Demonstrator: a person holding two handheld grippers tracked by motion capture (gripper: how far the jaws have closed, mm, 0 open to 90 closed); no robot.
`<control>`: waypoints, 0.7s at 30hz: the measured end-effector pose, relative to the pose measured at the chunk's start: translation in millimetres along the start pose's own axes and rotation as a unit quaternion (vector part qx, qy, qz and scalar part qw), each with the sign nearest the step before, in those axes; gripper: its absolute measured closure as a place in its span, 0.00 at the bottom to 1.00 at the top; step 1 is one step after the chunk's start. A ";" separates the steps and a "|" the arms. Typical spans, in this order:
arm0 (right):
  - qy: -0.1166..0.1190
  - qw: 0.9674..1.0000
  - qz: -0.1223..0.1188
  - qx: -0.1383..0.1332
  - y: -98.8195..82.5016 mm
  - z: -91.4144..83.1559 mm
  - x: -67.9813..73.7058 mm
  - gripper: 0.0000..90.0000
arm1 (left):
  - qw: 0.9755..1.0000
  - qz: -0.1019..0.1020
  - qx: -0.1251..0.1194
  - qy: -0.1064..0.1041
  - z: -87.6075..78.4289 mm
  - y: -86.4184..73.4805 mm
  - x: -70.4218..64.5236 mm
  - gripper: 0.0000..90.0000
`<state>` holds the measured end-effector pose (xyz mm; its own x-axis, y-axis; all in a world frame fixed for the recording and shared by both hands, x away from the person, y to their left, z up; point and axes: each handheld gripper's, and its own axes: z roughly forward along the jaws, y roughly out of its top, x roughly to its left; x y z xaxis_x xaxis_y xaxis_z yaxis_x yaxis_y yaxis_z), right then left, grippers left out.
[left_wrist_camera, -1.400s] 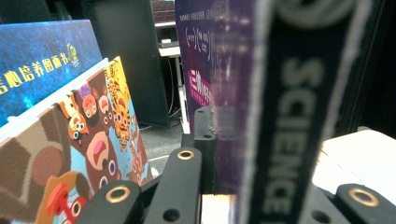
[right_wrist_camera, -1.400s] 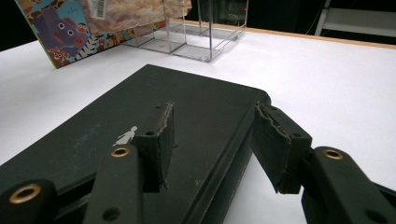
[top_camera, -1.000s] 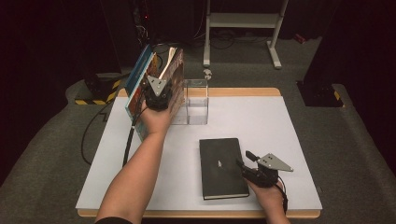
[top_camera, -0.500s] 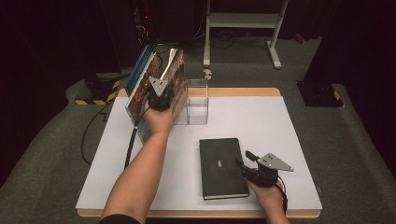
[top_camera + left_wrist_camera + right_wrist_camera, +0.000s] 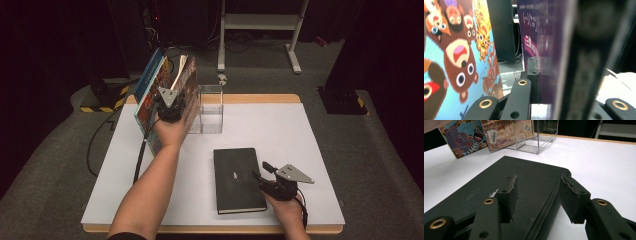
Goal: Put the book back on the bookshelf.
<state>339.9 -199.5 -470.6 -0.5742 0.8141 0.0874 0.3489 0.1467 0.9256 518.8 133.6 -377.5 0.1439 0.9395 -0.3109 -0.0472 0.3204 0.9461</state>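
While reaching just left of the clear box (image 5: 212, 107) on the white table (image 5: 310, 135), pinched a brown-and-purple book (image 5: 188, 82) with the left gripper (image 5: 170, 106). Kept that book on edge right beside the box's left wall, top tilted leftward away from it. Could not tell whether book and wall touched. Had the jaws pressed tight on the cover, one black pad flat against the purple face in the left gripper view, the other blurred behind the near edge. Left a blue picture book (image 5: 149, 82), covered in cartoon bears and tigers, leaning farther left of the box, beyond the held one and parted from it by a narrow gap.

Held the right gripper (image 5: 260, 172) well nearer than the box and somewhat to its right, low over the table. Had its fingers spread about halfway, straddling the right-hand long edge of a black notebook (image 5: 235, 177): one worn pad above the dark cover, the other out past the edge over bare white tabletop. Gripped nothing with them, both pads standing off the notebook's side. Left the notebook lying flat and closed, nearer than the box and apart from it, long sides running toward it.
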 end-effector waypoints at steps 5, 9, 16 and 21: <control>0.001 1.000 0.000 -0.001 0.7 0.0 0.8 0.54 | 1.000 -0.013 0.008 0.004 -5.1 1.0 2.5 0.82; 0.001 1.000 -0.001 0.000 0.6 0.1 1.5 0.54 | 1.000 -0.009 0.019 0.007 -10.2 -5.1 2.8 0.79; 0.000 1.000 -0.003 -0.002 0.9 -0.9 2.2 0.54 | 0.999 0.012 0.040 0.019 -14.0 -23.8 2.6 0.84; 0.000 1.000 0.000 -0.002 0.6 -0.2 1.3 0.54 | 0.999 0.015 0.036 0.026 -13.3 -25.1 1.5 0.92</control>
<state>339.2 -198.5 -469.9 -0.5750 0.8135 0.0876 0.3461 0.1448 0.9270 507.0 128.5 -403.0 0.0911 0.9541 -0.2854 0.0200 0.2848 0.9584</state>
